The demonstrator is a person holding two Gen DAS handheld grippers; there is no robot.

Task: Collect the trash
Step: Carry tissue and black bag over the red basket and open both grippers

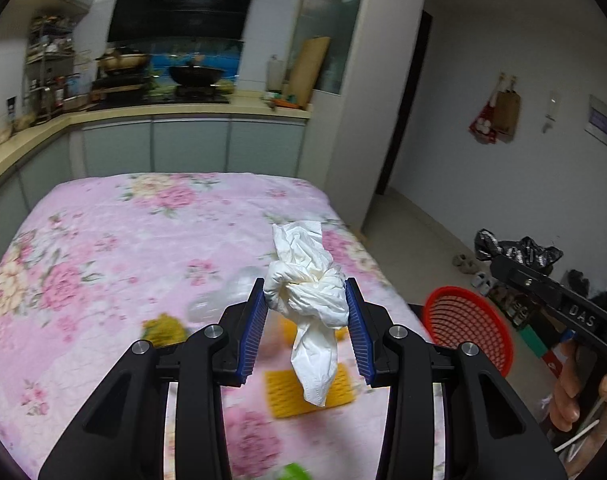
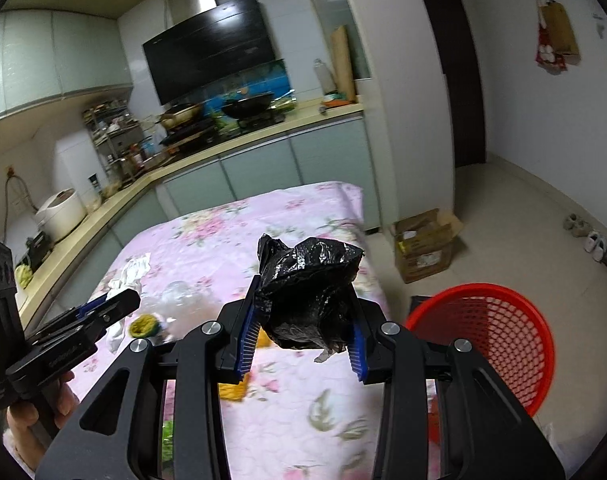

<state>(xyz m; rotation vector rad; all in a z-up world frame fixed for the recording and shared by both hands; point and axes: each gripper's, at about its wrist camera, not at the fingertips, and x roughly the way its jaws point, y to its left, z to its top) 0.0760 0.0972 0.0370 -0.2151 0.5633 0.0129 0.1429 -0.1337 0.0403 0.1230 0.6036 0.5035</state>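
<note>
My left gripper (image 1: 306,294) is shut on a crumpled white tissue (image 1: 309,280) and holds it above the pink floral tablecloth (image 1: 103,248). My right gripper (image 2: 305,304) is shut on a crumpled black plastic bag (image 2: 307,284), also lifted above the table. The bag also shows at the right of the left wrist view (image 1: 515,252). A red mesh basket (image 2: 499,340) stands on the floor off the table's right edge, to the right of both grippers; it also shows in the left wrist view (image 1: 467,320). The left gripper with the tissue appears at the left of the right wrist view (image 2: 107,304).
On the table lie a clear plastic bottle (image 1: 223,296), a yellow-green scrap (image 1: 163,328), a yellow ribbed piece (image 1: 287,396) and a green bit (image 1: 293,472). A cardboard box (image 2: 423,244) and shoes (image 2: 583,232) sit on the floor. Kitchen counter (image 1: 183,110) runs behind and left.
</note>
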